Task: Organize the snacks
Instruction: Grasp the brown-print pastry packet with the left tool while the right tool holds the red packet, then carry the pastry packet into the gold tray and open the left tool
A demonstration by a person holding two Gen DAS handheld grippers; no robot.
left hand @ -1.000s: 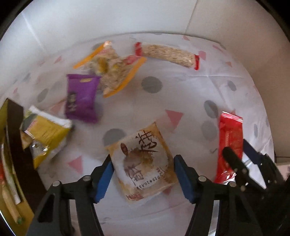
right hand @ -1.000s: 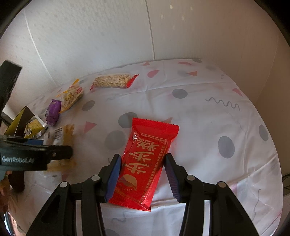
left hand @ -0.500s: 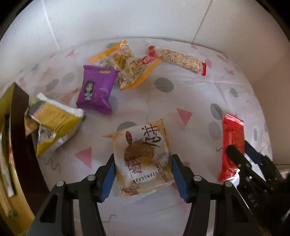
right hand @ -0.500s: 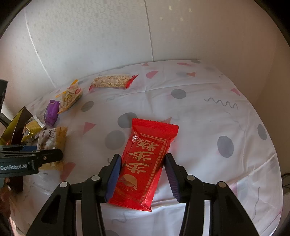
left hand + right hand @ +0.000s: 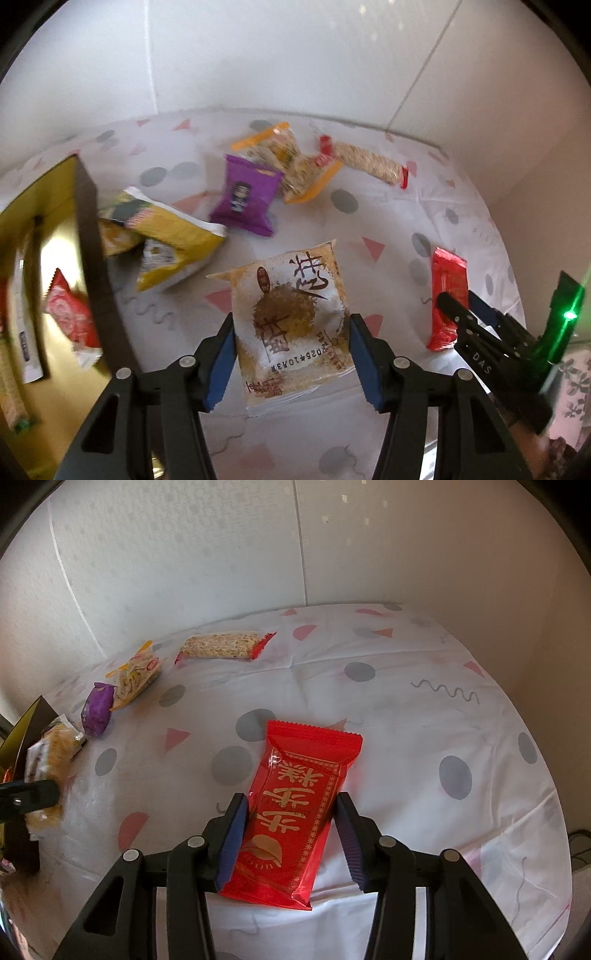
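My left gripper point(image 5: 291, 354) is shut on a tan and white square snack packet point(image 5: 291, 317) and holds it lifted above the table; the packet also shows at the left edge of the right wrist view point(image 5: 48, 775). My right gripper point(image 5: 291, 838) is shut on a red snack packet point(image 5: 295, 812) with gold lettering, which lies on the patterned tablecloth point(image 5: 406, 720). That red packet and the right gripper show at the right of the left wrist view point(image 5: 448, 295).
A box with a dark rim point(image 5: 92, 251) and yellow inside stands at the left and holds several snacks. On the cloth lie a yellow bag point(image 5: 166, 240), a purple packet point(image 5: 245, 201), an orange-edged bag point(image 5: 291, 166) and a long cereal bar point(image 5: 365, 166). White walls stand behind.
My left gripper has lifted the tan packet and swung left toward the box, which now fills more of its view. My right gripper has stayed on the red packet.
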